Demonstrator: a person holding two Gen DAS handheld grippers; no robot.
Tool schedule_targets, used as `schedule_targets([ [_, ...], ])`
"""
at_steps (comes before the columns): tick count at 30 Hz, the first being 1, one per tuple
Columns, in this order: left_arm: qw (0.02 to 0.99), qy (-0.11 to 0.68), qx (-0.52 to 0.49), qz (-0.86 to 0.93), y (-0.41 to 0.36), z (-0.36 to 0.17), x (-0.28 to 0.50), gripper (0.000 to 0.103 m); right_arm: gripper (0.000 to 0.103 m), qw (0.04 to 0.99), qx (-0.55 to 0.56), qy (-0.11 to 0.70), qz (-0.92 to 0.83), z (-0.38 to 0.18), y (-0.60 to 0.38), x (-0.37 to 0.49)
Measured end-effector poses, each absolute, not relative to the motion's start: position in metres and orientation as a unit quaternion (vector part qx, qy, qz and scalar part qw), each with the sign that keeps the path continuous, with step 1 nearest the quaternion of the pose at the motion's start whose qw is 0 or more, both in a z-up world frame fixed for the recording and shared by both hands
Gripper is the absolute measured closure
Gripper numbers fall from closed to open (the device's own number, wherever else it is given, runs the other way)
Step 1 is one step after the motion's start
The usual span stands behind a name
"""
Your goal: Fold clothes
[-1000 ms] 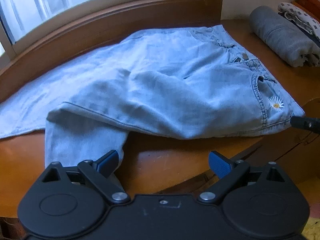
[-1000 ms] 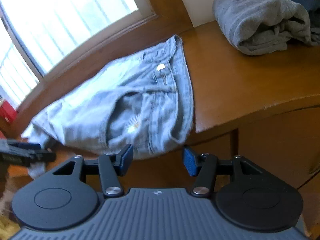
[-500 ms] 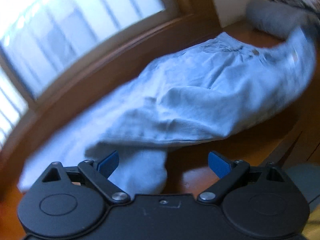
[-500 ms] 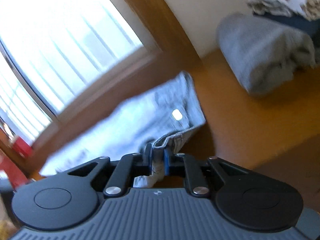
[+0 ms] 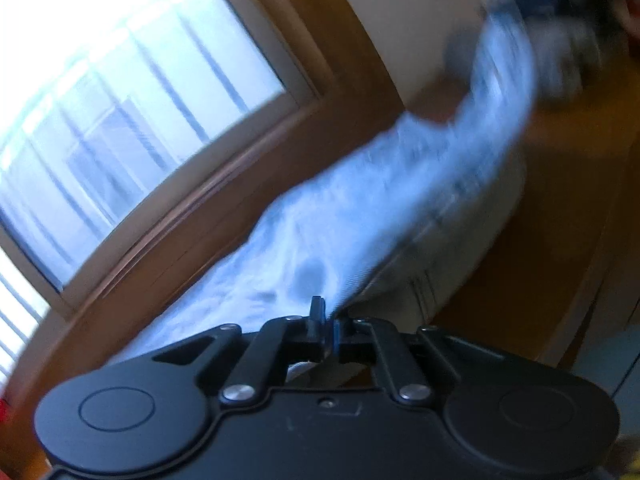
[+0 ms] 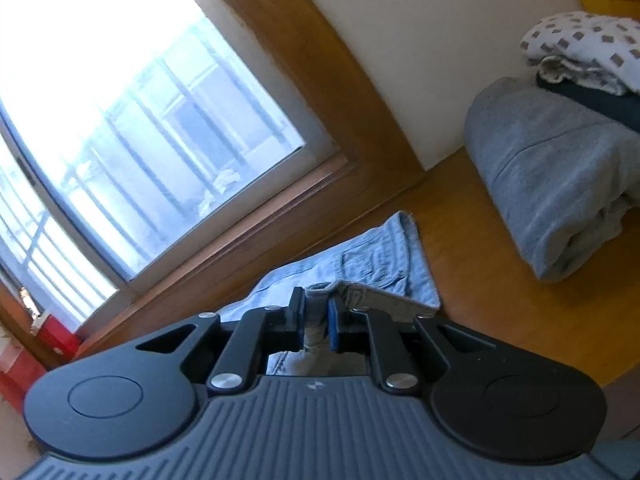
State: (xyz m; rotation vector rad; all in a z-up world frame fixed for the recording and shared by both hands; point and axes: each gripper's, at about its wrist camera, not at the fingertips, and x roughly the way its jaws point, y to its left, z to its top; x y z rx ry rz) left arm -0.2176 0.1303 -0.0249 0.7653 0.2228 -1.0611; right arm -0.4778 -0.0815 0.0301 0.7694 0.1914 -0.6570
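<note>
Left tongs [image 5: 328, 330] just closed, pinching jeans [image 5: 360, 216] hem; right tongs [image 6: 316, 322] clamp jeans waistband; grey folded garment [image 6: 560, 184] right of jeans on bench [image 6: 480, 248].

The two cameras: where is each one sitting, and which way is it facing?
Left wrist: on the left gripper, looking along the lifted jeans towards the window; only its shut fingers show.
Right wrist: on the right gripper, facing the window and a grey folded garment; its fingers pinch the jeans.
Shared: jeans, window, wooden table.
</note>
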Motion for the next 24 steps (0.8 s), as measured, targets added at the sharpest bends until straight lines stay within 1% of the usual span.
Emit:
schedule_targets([
  [3,0.806,0.117,0.285,-0.506,0.148,0.023,-0.206,0.1,0.092,0.864,0.378,0.072,-0.324,0.031,-0.075,-0.485],
  [5,0.82,0.106,0.258,-0.499,0.146,0.048,-0.195,0.1,0.092,0.864,0.383,0.052,-0.324,0.034,-0.072,-0.488],
  [9,0.844,0.096,0.235,-0.473,0.113,0.068,-0.167,0.1,0.092,0.874,0.376,0.02,-0.308,0.049,-0.082,-0.481],
  [13,0.86,0.116,0.22,-0.445,0.061,0.084,-0.131,0.099,0.092,0.882,0.364,0.007,-0.299,0.06,-0.121,-0.454],
  [16,0.856,0.154,0.241,-0.43,0.01,0.074,-0.096,0.099,0.092,0.882,0.352,0.038,-0.311,0.053,-0.166,-0.419],
  [18,0.85,0.2,0.252,-0.417,-0.027,0.051,-0.066,0.099,0.092,0.876,0.352,0.071,-0.322,0.036,-0.2,-0.39],
  [19,0.849,0.22,0.258,-0.406,-0.04,0.037,-0.053,0.099,0.091,0.874,0.352,0.089,-0.323,0.024,-0.218,-0.375],
  [21,0.843,0.26,0.27,-0.386,-0.065,0.009,-0.03,0.098,0.088,0.872,0.343,0.132,-0.324,-0.006,-0.252,-0.342],
  [23,0.835,0.292,0.275,-0.376,-0.079,-0.013,-0.015,0.098,0.085,0.863,0.331,0.19,-0.329,-0.034,-0.277,-0.316],
  [24,0.832,0.302,0.282,-0.37,-0.084,-0.022,-0.011,0.098,0.083,0.857,0.338,0.206,-0.329,-0.044,-0.285,-0.309],
])
